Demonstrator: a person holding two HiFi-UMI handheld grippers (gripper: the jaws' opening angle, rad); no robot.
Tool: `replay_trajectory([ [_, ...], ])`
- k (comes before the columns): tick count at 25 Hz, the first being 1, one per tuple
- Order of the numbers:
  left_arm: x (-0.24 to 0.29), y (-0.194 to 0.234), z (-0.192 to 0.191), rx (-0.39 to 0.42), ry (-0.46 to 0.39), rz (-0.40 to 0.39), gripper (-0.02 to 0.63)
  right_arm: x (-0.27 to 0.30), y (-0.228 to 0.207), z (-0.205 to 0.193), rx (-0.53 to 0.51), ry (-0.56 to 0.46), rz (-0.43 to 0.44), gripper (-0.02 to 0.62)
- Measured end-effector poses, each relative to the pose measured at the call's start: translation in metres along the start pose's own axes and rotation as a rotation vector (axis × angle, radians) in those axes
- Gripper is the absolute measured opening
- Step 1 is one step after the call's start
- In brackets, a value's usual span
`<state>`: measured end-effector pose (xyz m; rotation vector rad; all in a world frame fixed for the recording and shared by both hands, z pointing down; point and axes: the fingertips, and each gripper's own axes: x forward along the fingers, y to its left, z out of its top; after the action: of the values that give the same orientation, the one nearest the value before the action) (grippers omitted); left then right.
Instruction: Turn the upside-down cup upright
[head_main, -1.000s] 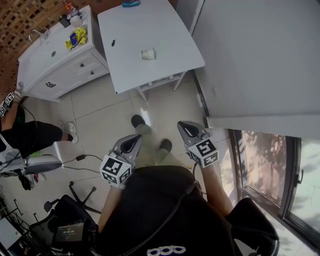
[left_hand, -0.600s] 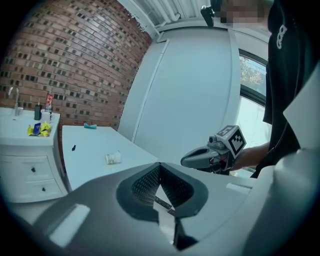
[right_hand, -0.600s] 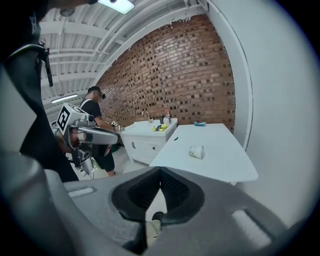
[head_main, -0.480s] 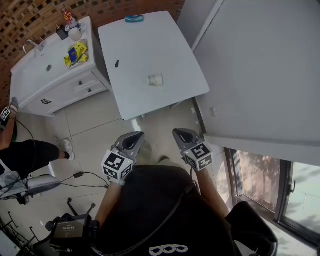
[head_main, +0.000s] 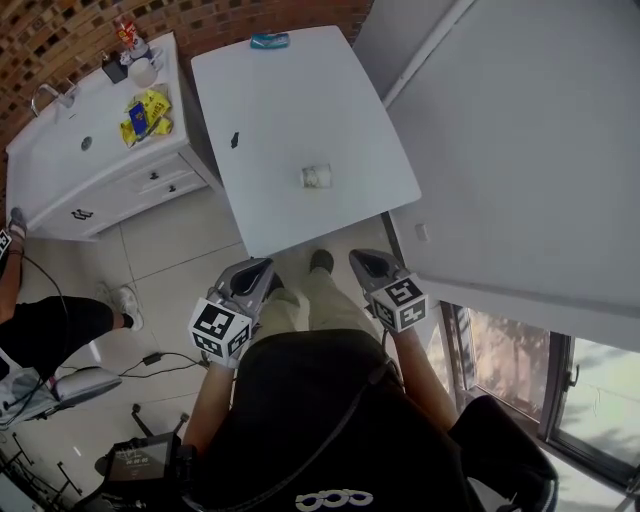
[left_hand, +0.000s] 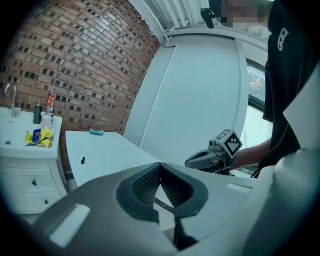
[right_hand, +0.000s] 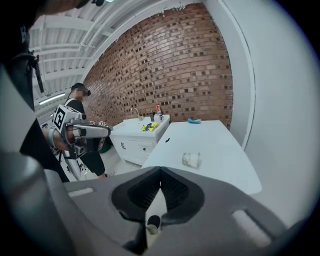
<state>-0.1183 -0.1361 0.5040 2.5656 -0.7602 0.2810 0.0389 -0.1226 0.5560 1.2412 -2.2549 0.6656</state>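
— Claws first: how are they held?
— Left claw (left_hand: 160, 166) and right claw (right_hand: 160, 170) are each seen closed tip to tip on nothing. Smooth grey shells and ribbed black pads are shown, held short of the worktop (head_main: 290, 110).
— Where is the cup (head_main: 316, 177) found?
— On the flat white worktop, towards its near edge, well apart from both claws. It is small, pale and stubby. Which end is up cannot be told.
— What is shown by one view only?
— The cup's side wall is given by the right gripper view alone.
— What is changed from a second ago?
— The worktop's near edge has been brought closer to the claws.
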Motion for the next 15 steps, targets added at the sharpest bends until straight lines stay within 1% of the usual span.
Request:
replay_trajectory([
  [4, 0.014, 0.001, 0.001, -0.011, 0.006, -0.016, 0.015, 0.020, -0.028, 0.002, 0.024, 0.006, 0.004, -0.008],
  [8, 0.021, 0.011, 0.006, -0.031, 0.012, 0.021, 0.015, 0.049, -0.053, 0.004, 0.043, 0.018, 0.041, -0.008],
  [10, 0.025, 0.015, 0.013, -0.025, 0.021, 0.038, 0.015, 0.066, -0.064, 0.004, 0.057, 0.023, 0.071, -0.006],
  [12, 0.032, 0.018, 0.022, -0.010, 0.033, 0.047, 0.016, 0.086, -0.075, 0.004, 0.063, 0.039, 0.096, 0.033],
  [15, 0.048, 0.021, 0.032, 0.005, 0.051, 0.057, 0.015, 0.111, -0.094, -0.002, 0.060, 0.071, 0.107, 0.044],
])
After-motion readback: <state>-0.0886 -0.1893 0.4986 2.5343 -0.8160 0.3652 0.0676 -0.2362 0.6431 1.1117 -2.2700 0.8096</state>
